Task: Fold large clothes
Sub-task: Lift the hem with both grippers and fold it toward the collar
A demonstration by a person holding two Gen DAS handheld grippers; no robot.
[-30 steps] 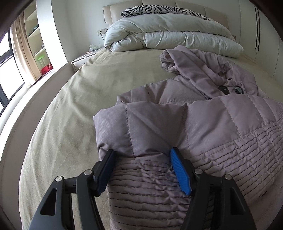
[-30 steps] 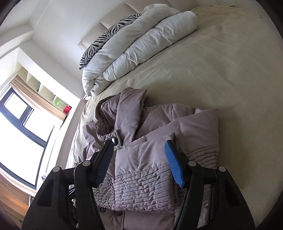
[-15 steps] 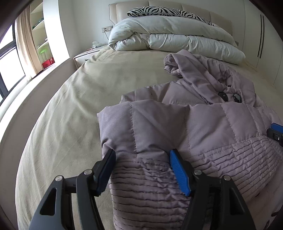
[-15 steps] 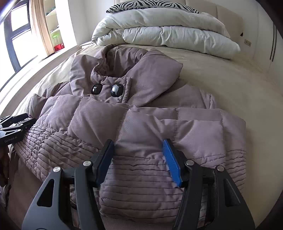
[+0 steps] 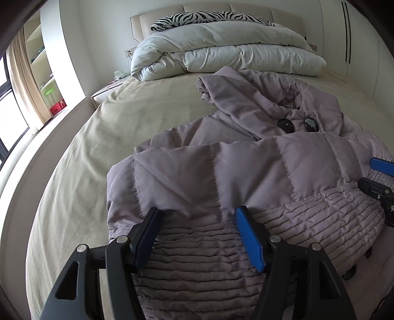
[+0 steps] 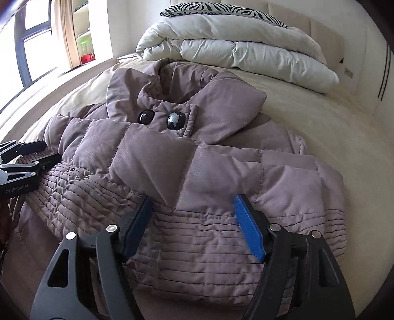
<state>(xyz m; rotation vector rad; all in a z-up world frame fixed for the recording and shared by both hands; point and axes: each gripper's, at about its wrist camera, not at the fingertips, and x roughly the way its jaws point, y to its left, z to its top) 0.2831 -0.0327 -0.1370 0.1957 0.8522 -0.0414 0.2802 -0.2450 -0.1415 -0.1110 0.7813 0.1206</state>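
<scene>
- The left hand-held gripper (image 5: pixel 198 232) and right hand-held gripper (image 6: pixel 193 221) straddled the folded hem, jaws apart and opening, gripping nothing.
- The mauve puffer jacket (image 6: pixel 197 157) lay folded on the bed (image 5: pixel 98 152), lengthwise, hood (image 6: pixel 187 81) pointing towards the rolled duvet (image 5: pixel 221 51).

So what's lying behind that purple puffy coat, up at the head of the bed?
Behind the coat sits a folded white duvet, with a zebra-striped pillow behind it against the headboard. How far the pillow extends is hidden by the duvet.
</scene>
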